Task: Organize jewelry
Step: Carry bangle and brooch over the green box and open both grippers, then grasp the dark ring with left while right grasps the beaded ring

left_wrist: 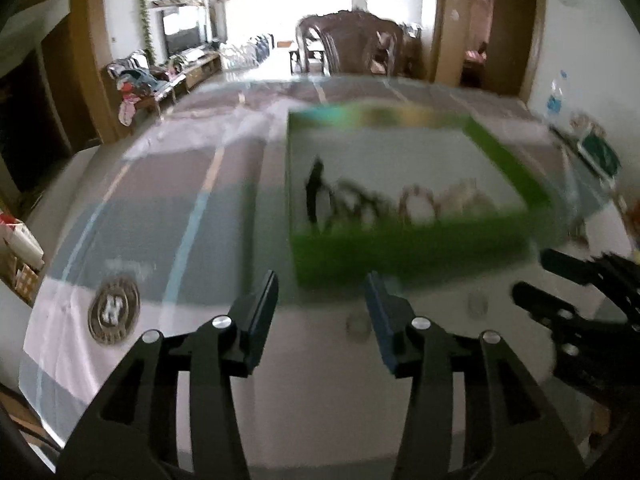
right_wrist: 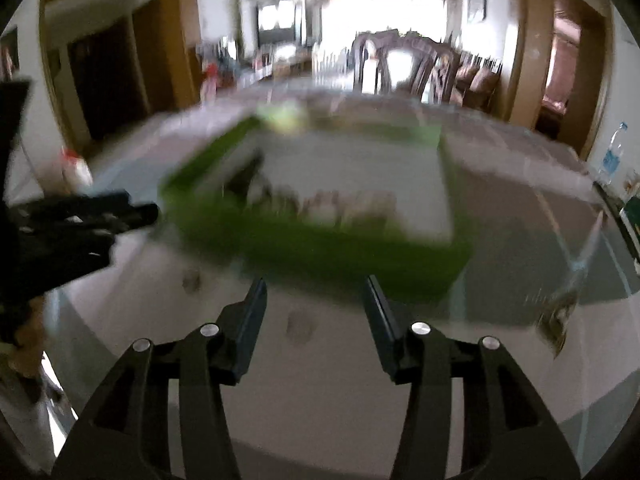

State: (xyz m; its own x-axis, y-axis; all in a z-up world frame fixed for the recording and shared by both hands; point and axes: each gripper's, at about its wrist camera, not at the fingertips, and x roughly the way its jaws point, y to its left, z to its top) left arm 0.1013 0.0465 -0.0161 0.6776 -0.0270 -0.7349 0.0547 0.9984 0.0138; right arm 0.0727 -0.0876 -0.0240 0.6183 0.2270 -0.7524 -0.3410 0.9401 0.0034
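Note:
A green box (left_wrist: 404, 256) with a white inside stands on the table, just ahead of both grippers. Several blurred pieces of jewelry (left_wrist: 420, 204) lie along its near inner wall, with a dark upright piece (left_wrist: 314, 188) at the left. The box also shows in the right wrist view (right_wrist: 344, 252), blurred by motion. My left gripper (left_wrist: 322, 284) is open and empty, just short of the box's near wall. My right gripper (right_wrist: 316, 288) is open and empty, also just short of that wall. The right gripper shows at the right edge of the left wrist view (left_wrist: 560, 280).
The table carries a grey and blue cloth (left_wrist: 160, 208) with a round badge (left_wrist: 114, 310). Two small round marks (right_wrist: 298, 326) show on the white surface near the grippers. A water bottle (left_wrist: 558, 100) and small items stand at the far right. A wooden chair (left_wrist: 352, 40) stands behind the table.

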